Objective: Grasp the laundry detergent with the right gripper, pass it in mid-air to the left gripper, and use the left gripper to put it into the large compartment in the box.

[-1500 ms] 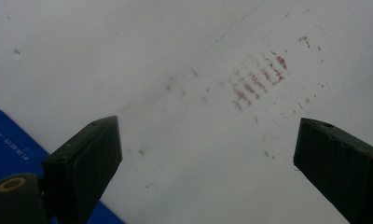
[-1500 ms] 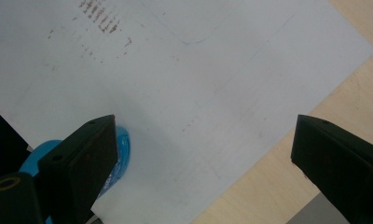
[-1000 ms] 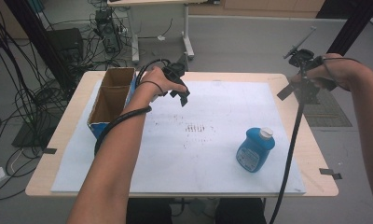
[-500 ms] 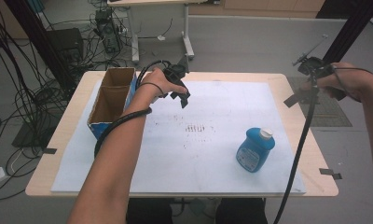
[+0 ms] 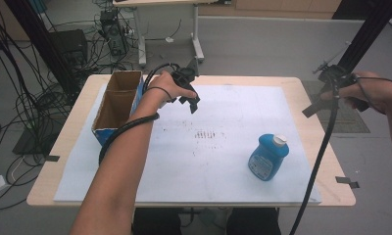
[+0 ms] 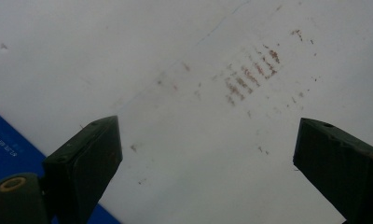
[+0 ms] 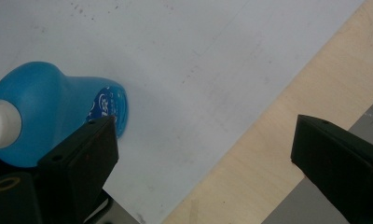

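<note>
Bottle [image 5: 268,157] stands upright on the sheet [image 5: 223,166], nearer the right gripper [image 5: 331,93]; likely that hand's pick. Both grippers, left gripper [image 5: 191,100] included, gape wide and empty.

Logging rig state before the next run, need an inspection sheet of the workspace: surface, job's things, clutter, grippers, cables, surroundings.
Surface: wooden table covered by a white sheet with brownish scuff marks near its middle.
Job's things: blue bottle with white cap, standing on the sheet at the right; open cardboard box at the table's left edge, nothing seen inside.
Clutter: nothing seen.
Grippers: left gripper open above the sheet beside the box, holding nothing; right gripper open, held off the table's right edge, holding nothing.
Cables: one trails from each gripper; loose black bundles on the floor at left.
Surroundings: grey floor, second table behind, black equipment at left.
</note>
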`<state>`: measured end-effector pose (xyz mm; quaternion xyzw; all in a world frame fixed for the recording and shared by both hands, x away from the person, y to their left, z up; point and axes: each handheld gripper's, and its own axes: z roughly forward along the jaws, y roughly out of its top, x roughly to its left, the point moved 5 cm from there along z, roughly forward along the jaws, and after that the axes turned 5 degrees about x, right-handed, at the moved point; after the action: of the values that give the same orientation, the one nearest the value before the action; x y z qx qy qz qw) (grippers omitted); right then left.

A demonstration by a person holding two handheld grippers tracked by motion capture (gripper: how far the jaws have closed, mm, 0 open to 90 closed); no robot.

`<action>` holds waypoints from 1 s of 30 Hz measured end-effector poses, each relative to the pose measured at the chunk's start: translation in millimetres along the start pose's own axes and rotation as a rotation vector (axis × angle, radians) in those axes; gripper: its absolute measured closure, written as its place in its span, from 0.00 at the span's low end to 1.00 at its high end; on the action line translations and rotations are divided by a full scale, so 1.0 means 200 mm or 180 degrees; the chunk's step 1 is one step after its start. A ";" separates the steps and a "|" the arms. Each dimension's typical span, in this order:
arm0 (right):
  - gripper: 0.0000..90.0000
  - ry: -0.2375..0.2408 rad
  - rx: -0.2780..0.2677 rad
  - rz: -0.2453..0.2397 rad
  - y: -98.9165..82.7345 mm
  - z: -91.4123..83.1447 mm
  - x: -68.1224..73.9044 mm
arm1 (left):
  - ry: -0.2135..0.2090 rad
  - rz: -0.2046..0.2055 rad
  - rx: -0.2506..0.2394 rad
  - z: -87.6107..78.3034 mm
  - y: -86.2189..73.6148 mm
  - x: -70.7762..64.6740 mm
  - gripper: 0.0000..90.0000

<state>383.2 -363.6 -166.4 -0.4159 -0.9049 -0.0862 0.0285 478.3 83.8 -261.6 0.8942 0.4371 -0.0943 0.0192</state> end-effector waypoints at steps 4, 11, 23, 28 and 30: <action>0.08 0.0009 0.0024 -0.0007 -0.04 0.01 0.02 | -0.0002 -0.0024 -0.0020 0.00 -0.01 0.01 0.09; 0.08 -0.0004 0.0019 0.0004 -0.11 0.02 0.03 | 0.0008 -0.0031 -0.0036 0.00 -0.01 0.00 0.09; 0.08 -0.0011 -0.0040 -0.0052 -0.22 0.01 0.06 | -0.0007 -0.0007 -0.0029 -0.01 -0.02 0.00 0.09; 0.08 -0.0029 -0.0040 -0.0088 -0.27 0.02 0.09 | 0.0006 -0.0010 -0.0024 -0.01 -0.02 0.00 0.09; 0.08 -0.0033 -0.0042 -0.0090 -0.29 0.03 0.10 | -0.0004 -0.0014 -0.0021 -0.01 -0.02 0.00 0.09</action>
<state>325.8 -384.6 -176.8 -0.4037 -0.9102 -0.0904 0.0199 476.1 86.3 -260.5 0.8932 0.4394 -0.0934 0.0222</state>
